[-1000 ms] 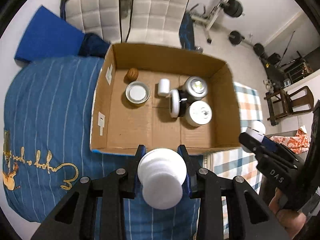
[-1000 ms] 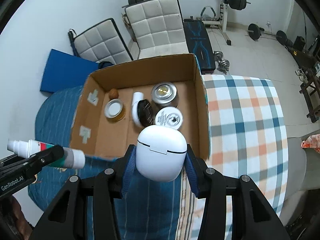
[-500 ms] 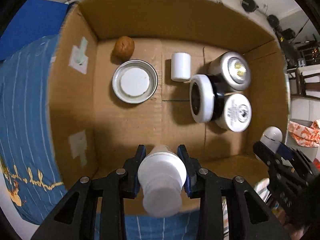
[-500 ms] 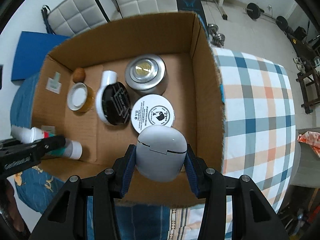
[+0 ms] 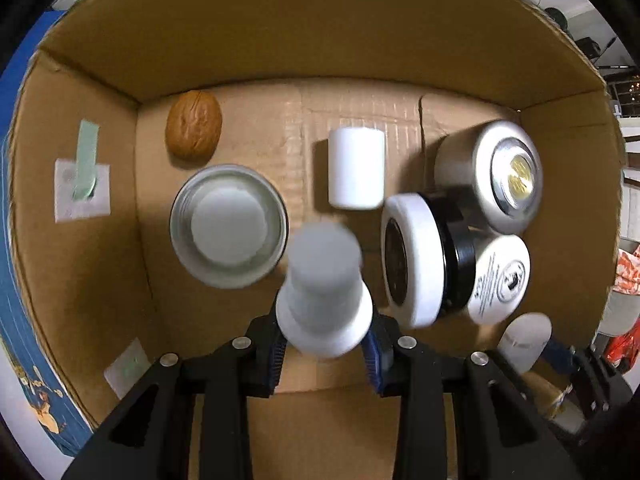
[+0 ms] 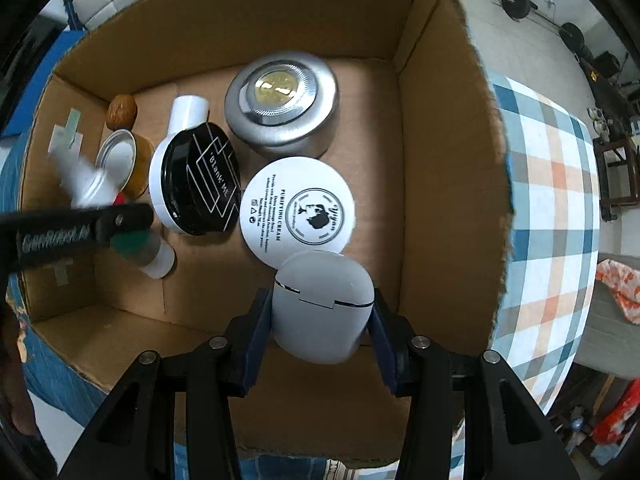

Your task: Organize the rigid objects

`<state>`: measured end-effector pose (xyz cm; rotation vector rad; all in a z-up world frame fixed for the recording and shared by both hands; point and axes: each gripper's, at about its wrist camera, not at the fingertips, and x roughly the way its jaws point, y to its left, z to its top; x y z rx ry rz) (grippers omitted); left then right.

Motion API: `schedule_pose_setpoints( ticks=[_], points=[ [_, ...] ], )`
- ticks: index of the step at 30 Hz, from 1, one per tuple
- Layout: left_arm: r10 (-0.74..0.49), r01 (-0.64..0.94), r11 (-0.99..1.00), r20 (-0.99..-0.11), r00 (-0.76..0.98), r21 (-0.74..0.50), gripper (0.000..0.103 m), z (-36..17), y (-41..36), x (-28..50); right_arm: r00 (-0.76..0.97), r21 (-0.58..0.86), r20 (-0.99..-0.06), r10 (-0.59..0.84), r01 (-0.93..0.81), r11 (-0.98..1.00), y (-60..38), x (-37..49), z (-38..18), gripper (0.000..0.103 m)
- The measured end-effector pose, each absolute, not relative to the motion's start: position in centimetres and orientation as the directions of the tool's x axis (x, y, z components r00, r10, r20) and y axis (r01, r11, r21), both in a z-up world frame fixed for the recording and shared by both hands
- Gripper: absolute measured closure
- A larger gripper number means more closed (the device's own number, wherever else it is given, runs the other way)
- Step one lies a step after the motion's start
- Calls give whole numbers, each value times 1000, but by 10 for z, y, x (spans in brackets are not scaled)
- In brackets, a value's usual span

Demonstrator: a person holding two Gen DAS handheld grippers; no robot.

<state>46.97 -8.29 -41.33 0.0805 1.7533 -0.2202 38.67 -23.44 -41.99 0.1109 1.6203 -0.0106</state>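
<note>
1. The left gripper (image 5: 325, 346) has its jaws clamped on a white bottle (image 5: 324, 300), which points down into the cardboard box (image 5: 280, 40), above the box floor near its front wall.
2. The right gripper (image 6: 322, 334) has its jaws closed around a white earbud case (image 6: 322, 306), held inside the box at the front, just beside the white cream jar (image 6: 298, 213).
3. In the right wrist view the left gripper's bottle (image 6: 86, 182) shows blurred, with a green band and a white end, low over the box floor on the left.
4. On the box floor, a walnut (image 5: 194, 125) lies in the far left corner, with a metal-rimmed jar (image 5: 229, 226) just in front of it.
5. A small white cylinder (image 5: 356, 168) lies on its side near the middle.
6. A black-and-white compact (image 6: 196, 184) leans tilted against the cream jar and the silver round tin (image 6: 282, 104) behind it.
7. The box sits on a bed, with a blue striped cover (image 5: 16, 280) on the left and a checked blanket (image 6: 552, 200) on the right.
</note>
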Motion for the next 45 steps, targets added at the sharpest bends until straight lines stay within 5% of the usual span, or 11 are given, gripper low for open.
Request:
schedule_pose_setpoints(
  ticks=[13, 19, 23, 29, 33, 45],
  points=[
    [-24, 177, 982, -978, -208, -62, 62, -404, -84, 478, -131, 70, -988, 81, 86, 994, -235, 393, -440, 52],
    [-35, 167, 985, -996, -80, -48, 54, -364, -66, 470, -85, 93, -991, 102, 104, 990, -238, 396, -422, 38],
    [-42, 136, 990, -998, 37, -37, 28, -334, -56, 449, -42, 85, -995, 89, 98, 992, -234, 395, -405, 24],
    [-57, 101, 994, -992, 113, -45, 13, -303, -42, 421, 2, 78, -997, 78, 94, 993, -228, 387, -379, 12],
    [-36, 103, 994, -985, 168, -19, 13, -289, -36, 400, 30, 78, -997, 76, 96, 992, -231, 371, -360, 0],
    [-25, 105, 994, -974, 225, -1, 13, -263, -22, 355, 130, 76, -990, 62, 112, 991, -216, 344, -316, 0]
  ],
)
